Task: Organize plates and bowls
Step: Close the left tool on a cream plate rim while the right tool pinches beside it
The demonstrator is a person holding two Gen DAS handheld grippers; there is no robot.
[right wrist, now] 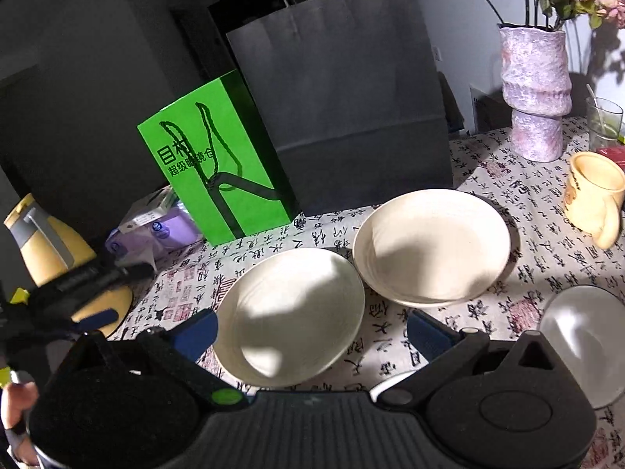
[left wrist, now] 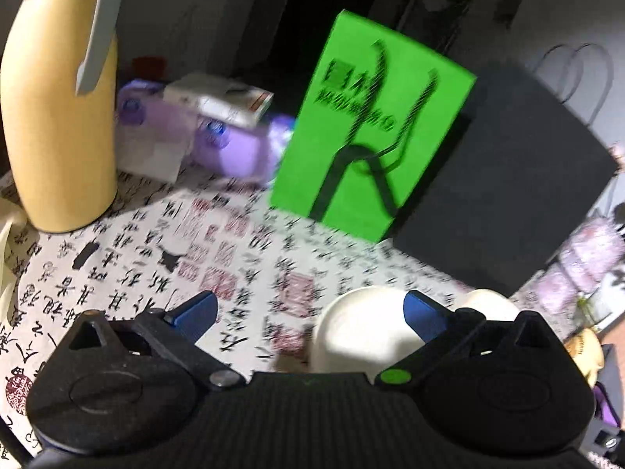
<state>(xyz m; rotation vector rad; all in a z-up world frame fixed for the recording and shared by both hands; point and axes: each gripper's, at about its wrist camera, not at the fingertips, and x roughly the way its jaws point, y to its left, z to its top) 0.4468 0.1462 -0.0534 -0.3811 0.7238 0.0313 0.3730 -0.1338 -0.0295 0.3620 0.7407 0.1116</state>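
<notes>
- Your left gripper is spread wide open, with nothing between its blue fingertips.
- Pick the green bag as your marker. It stands on the tablecloth with black writing.
- A black bag stands touching the green bag, on its right.
- A white bowl sits in front of the green bag, close to your right fingertip.
- A second white thing peeks out just past that fingertip. It is too hidden to name.
- A tall yellow jug stands far left of the green bag.
- Purple packs lie between the jug and the green bag.
- The picture is blurry.
</notes>
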